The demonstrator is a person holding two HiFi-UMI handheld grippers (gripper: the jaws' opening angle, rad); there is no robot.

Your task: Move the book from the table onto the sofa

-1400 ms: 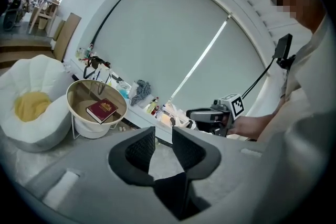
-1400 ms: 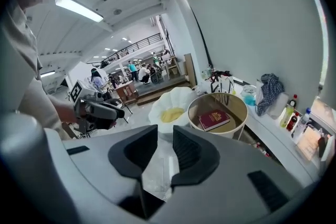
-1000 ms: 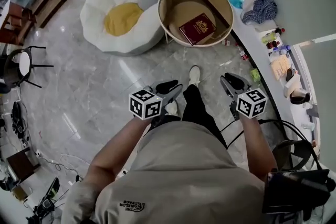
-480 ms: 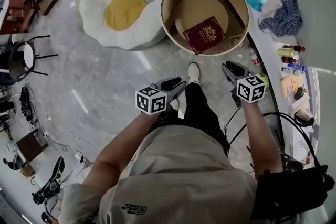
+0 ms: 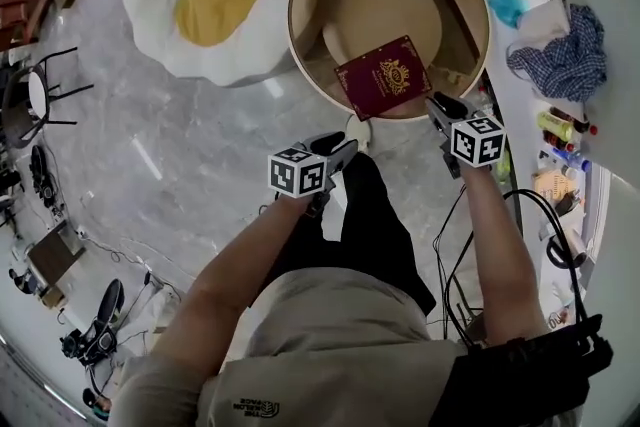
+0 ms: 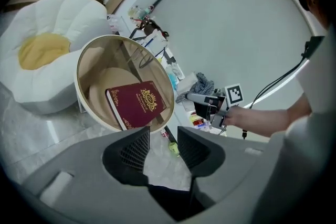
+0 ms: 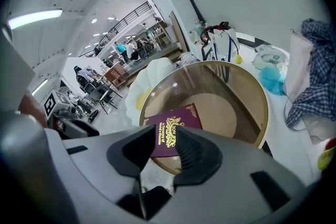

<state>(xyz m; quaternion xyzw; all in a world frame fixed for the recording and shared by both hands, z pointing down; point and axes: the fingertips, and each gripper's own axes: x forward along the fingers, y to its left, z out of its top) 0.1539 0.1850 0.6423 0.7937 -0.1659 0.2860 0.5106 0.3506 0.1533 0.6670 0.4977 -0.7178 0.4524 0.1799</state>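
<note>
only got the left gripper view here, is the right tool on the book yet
observer: no. in the right gripper view the right tool has its jaws apart, they have just been opening, and nothing is between them. the book lies beyond them.
operator: how close to the table is it
observer: in the head view its tip overlaps the near rim of the table, just right of the book's near corner. i can't tell if it touches.
operator: and my left tool from above
observer: the left tool is short of the rim, over the floor. its jaws have just been opening too and are empty.
</note>
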